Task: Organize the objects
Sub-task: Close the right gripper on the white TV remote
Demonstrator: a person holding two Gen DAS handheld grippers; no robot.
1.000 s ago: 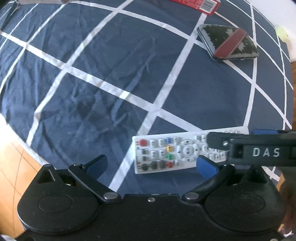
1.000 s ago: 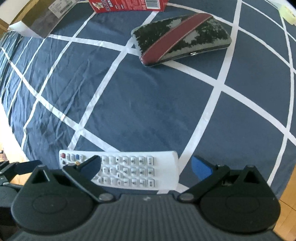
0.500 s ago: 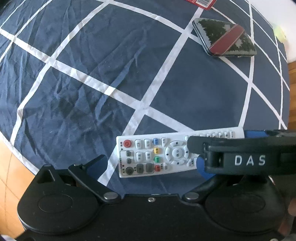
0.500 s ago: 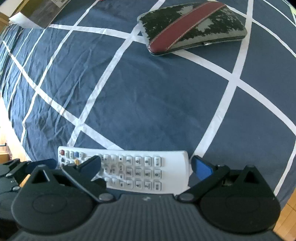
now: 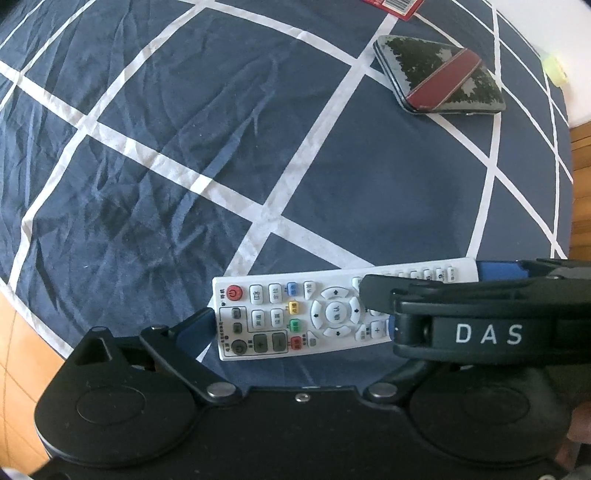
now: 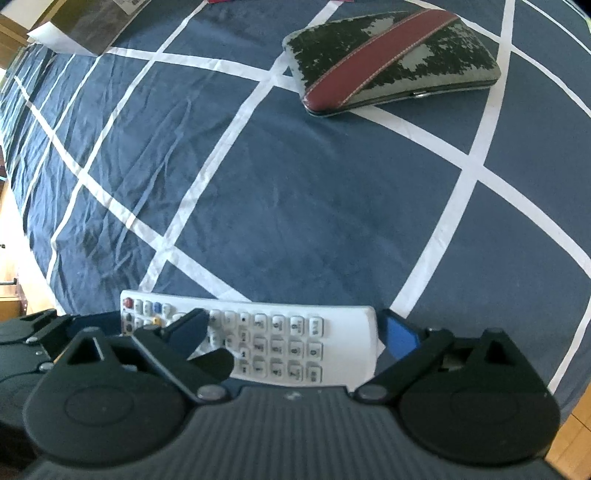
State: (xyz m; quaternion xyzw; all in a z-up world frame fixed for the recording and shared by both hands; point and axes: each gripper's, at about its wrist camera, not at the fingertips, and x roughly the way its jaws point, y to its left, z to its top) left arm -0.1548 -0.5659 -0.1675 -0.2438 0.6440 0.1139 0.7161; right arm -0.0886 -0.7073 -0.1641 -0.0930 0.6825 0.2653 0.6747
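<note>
A white remote [image 5: 295, 314] lies crosswise on the blue checked bedsheet near its front edge. My left gripper [image 5: 291, 328] is open around its power-button end; its right finger is hidden behind the right gripper's black body. My right gripper [image 6: 291, 332] is open over the number-key end of the remote [image 6: 280, 343], with one blue pad past the remote's end and the other above the keys. A green and grey case with a red stripe [image 5: 443, 77] lies flat farther back; it also shows in the right wrist view [image 6: 391, 55].
A red package [image 5: 391, 5] sits at the far edge of the sheet. A dark packet on white paper [image 6: 81, 29] lies at the far left. A yellow-green object [image 5: 554, 66] sits at the far right. Wooden floor [image 5: 14, 339] shows beyond the bed's near edge.
Both grippers have moved closer over the remote, which now lies between their fingers. The right gripper's body now covers more of the remote in the left wrist view.
</note>
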